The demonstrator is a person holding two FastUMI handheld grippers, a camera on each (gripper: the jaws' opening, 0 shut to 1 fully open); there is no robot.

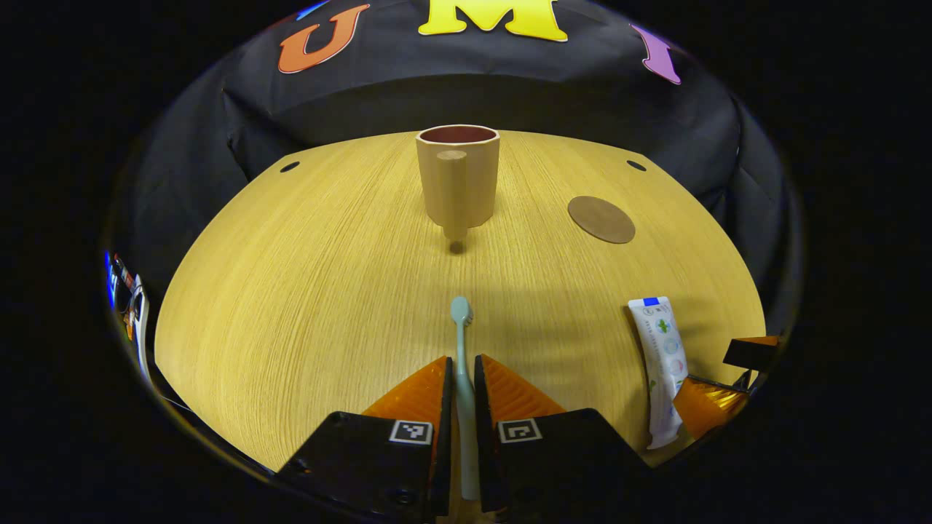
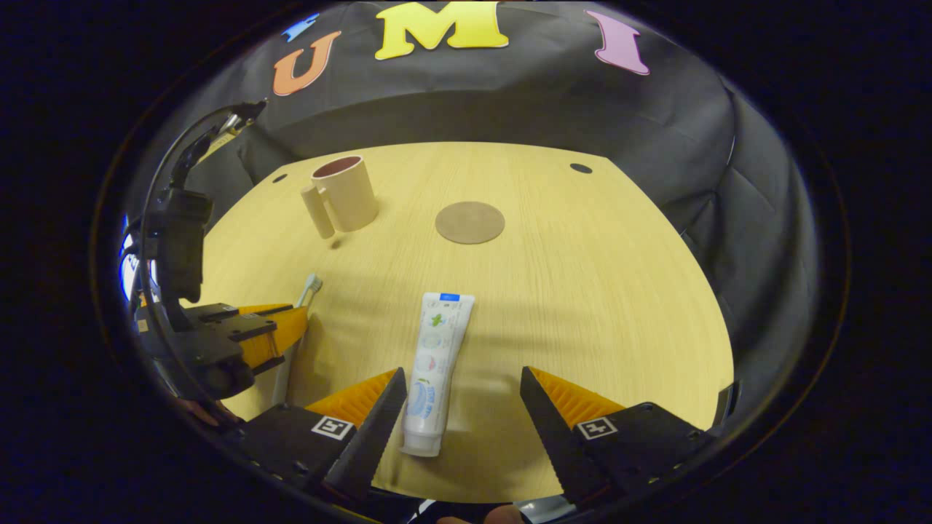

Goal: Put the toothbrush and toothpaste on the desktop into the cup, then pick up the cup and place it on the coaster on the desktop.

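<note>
The left gripper [image 1: 463, 378] is squeezed tight on the toothbrush [image 1: 463, 364]. The brush lies flat on the table [image 1: 291, 306], its head pointing at the cup [image 1: 458, 178]. The right gripper [image 2: 466, 393] is wide open around the toothpaste [image 2: 435, 364], not touching it. The tube's cap points back to the gripper. The coaster [image 2: 470, 222] is beside the cup.

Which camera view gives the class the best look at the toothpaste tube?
The right gripper view: the toothpaste tube lies flat on the table, whole and central, between the open fingers of the right gripper. The left gripper view shows it off near the edge, partly hidden by that gripper.
</note>
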